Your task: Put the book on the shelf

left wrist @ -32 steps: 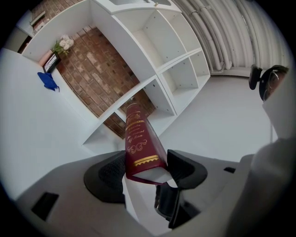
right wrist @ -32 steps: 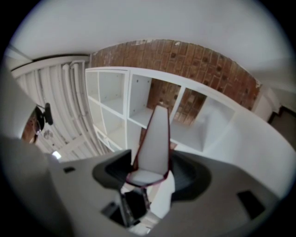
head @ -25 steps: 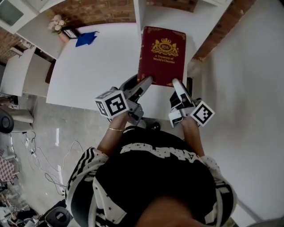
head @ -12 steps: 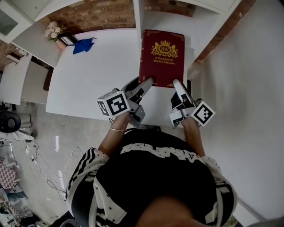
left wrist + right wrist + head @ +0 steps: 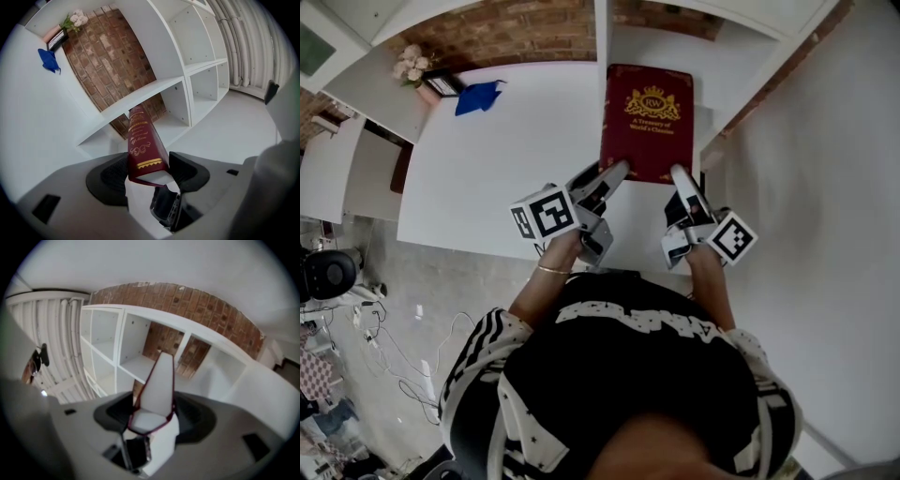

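Step in hand: carry and insertion.
- The dark red hardcover book with gold crest (image 5: 648, 120) is held cover-up between both tools, above the far edge of the white tabletop (image 5: 506, 150). Its far end points into the white cubby shelf unit (image 5: 602, 28).
- Left hand-held gripper (image 5: 614, 173): jaws narrowed onto the near spine corner. Its own view shows the gilt spine wedged between the dark pads.
- Right hand-held gripper (image 5: 680, 178): jaws clamped on the near corner at the page-edge side. Its own view shows the pale page block between the pads.
- The book appears lined up with the compartment just right of the shelf's upright divider. Whether its far end has crossed the shelf lip, I cannot tell.

Judgement on the next move:
- Push forward with both tools together, keeping the book level and clear of the divider.
- Open the jaws only once the shelf board bears the weight.
- A blue cloth (image 5: 478, 97) lies well apart, no obstacle.
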`<state>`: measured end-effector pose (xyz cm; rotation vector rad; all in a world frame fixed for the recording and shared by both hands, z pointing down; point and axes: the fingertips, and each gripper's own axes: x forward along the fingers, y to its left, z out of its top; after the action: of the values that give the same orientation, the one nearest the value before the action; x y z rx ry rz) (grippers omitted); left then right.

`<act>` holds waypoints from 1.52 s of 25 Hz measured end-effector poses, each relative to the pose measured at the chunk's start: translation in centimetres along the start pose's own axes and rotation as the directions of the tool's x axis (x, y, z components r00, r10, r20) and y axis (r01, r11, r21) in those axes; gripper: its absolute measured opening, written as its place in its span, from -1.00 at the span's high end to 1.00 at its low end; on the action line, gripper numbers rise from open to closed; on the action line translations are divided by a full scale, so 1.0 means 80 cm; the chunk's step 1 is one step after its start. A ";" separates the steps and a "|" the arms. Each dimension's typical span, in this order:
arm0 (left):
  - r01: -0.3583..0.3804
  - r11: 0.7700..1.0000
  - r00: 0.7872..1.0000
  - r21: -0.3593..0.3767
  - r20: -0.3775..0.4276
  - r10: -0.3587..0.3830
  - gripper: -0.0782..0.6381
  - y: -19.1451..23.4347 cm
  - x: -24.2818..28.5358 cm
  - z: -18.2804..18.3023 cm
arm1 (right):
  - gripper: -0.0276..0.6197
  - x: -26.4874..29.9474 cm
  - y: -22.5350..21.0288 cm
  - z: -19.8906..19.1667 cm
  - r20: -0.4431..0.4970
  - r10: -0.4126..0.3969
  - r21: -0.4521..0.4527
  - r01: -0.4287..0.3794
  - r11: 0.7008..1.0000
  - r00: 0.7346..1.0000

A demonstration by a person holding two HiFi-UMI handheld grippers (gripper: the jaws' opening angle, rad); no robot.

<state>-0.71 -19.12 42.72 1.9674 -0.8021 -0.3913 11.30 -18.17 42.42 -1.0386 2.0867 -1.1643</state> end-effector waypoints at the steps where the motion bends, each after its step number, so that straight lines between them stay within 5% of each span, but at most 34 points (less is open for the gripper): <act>1: 0.001 1.000 1.000 -0.002 0.004 -0.001 -0.05 0.000 0.002 0.001 | 0.07 0.001 0.000 0.001 -0.001 0.002 -0.007 -0.002 1.000 1.000; 15: 0.013 1.000 0.998 -0.019 0.069 -0.012 -0.02 -0.008 0.026 0.028 | 0.02 0.002 0.011 0.040 0.020 0.049 -0.170 -0.045 0.984 0.999; 18: 0.014 1.000 0.998 -0.019 0.067 -0.013 -0.02 -0.007 0.025 0.032 | 0.05 -0.009 0.020 0.046 0.041 0.033 -0.297 -0.019 0.955 0.999; 24: 0.020 0.999 0.997 -0.029 0.070 -0.018 -0.02 -0.008 0.028 0.039 | 0.48 -0.007 0.042 0.034 -0.019 0.046 -0.501 -0.049 0.864 0.999; 38: 0.020 0.999 0.997 -0.038 0.075 -0.017 -0.02 -0.010 0.041 0.053 | 0.50 0.009 0.041 0.045 -0.009 0.030 -0.495 -0.030 0.869 1.000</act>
<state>-0.44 -23.82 40.07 1.9350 -0.8186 -0.4906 12.35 -19.37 37.77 -1.2174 2.4599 -0.6128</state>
